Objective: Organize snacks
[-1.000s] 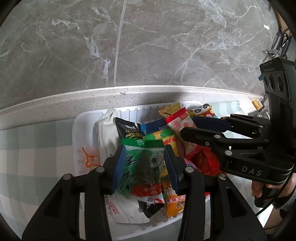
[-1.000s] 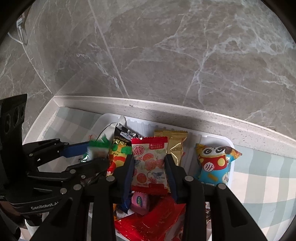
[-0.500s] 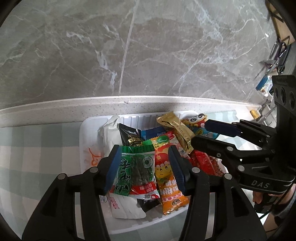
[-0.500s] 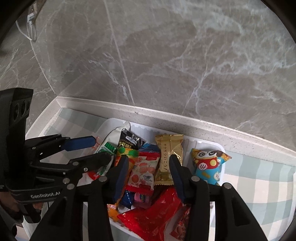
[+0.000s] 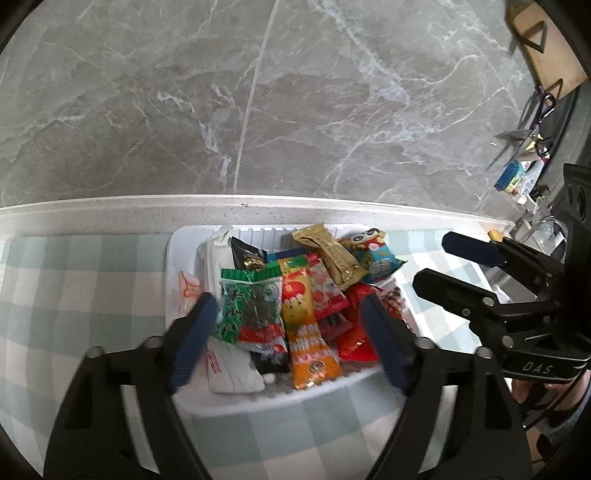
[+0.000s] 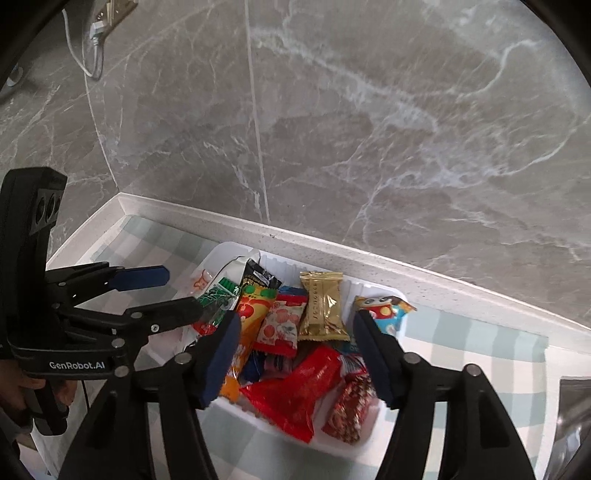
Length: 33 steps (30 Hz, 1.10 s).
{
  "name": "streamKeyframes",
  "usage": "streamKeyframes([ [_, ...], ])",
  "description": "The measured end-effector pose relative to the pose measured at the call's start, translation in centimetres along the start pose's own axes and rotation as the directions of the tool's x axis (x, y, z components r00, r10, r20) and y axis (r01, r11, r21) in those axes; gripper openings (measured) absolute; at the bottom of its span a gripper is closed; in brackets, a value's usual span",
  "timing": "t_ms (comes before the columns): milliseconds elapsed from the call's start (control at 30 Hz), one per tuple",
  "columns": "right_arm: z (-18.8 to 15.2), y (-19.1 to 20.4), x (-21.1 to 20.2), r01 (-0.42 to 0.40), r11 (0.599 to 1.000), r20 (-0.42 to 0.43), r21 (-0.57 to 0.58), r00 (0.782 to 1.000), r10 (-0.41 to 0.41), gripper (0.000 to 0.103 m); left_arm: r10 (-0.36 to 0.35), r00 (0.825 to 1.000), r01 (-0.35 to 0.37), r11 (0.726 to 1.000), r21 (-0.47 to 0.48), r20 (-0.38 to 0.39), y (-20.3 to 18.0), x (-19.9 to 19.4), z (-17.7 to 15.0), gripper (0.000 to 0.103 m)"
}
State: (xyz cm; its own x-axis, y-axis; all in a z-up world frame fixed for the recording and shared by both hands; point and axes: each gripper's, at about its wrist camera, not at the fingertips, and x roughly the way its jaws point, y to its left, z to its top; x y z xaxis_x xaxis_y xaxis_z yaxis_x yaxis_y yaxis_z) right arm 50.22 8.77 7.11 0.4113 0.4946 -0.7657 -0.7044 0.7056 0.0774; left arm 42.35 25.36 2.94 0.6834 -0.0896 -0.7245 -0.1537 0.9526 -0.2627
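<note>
A white tray (image 5: 173,258) on the checked cloth holds a heap of snack packets. A green seaweed packet (image 5: 251,306), an orange one (image 5: 303,332), a red-and-white fruit packet (image 5: 325,291), a gold bar (image 5: 328,254) and a blue cartoon packet (image 5: 373,254) lie on top. My left gripper (image 5: 289,301) hovers above the heap with its jaws opening, and its pads touch nothing. My right gripper (image 6: 295,317) hangs over the same tray (image 6: 373,284), jaws also opening, above the fruit packet (image 6: 280,325) and gold bar (image 6: 321,310). Each gripper shows in the other's view: right gripper (image 5: 432,258), left gripper (image 6: 183,290).
A grey marble wall and a white speckled ledge (image 5: 110,210) run behind the tray. Small clutter (image 5: 517,177) sits at the far right. A socket with a white cable (image 6: 96,22) hangs top left. A person's hand (image 6: 22,391) holds the left gripper.
The left gripper let go of the green packet and the right let go of the red-and-white fruit packet. Both packets now lie in the tray. Both grippers drew up and back, jaws widening.
</note>
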Motion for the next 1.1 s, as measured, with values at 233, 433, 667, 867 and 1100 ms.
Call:
streamKeyframes([
  [233, -1.1, 0.1, -4.0, 0.064, 0.998, 0.039, -0.004, 0.997, -0.064, 0.094, 0.002, 1.000, -0.002, 1.000, 0.010, 0.029, -2.2, -3.5, -1.5, 0.095],
  [433, -2.4, 0.1, -7.5, 0.124, 0.992, 0.077, -0.018, 0.990, -0.122, 0.097, 0.007, 0.999, -0.009, 0.999, 0.039, 0.048, -4.1, -5.7, -2.7, 0.098],
  [667, -4.0, -0.1, -11.2, 0.180, 0.983, 0.125, -0.024, 0.976, -0.176, 0.101, 0.006, 0.998, -0.010, 0.998, 0.067, 0.061, -6.6, -7.8, -4.2, 0.098],
  [867, -5.7, 0.0, -13.6, 0.197, 0.980, 0.144, -0.033, 0.971, -0.190, 0.101, 0.008, 0.998, -0.014, 0.996, 0.091, 0.068, -9.2, -9.7, -5.8, 0.098],
  [1100, -8.2, -0.4, -16.2, 0.186, 0.982, 0.143, -0.019, 0.973, -0.182, 0.101, 0.015, 0.998, -0.023, 0.993, 0.119, 0.067, -12.2, -11.3, -8.2, 0.098],
])
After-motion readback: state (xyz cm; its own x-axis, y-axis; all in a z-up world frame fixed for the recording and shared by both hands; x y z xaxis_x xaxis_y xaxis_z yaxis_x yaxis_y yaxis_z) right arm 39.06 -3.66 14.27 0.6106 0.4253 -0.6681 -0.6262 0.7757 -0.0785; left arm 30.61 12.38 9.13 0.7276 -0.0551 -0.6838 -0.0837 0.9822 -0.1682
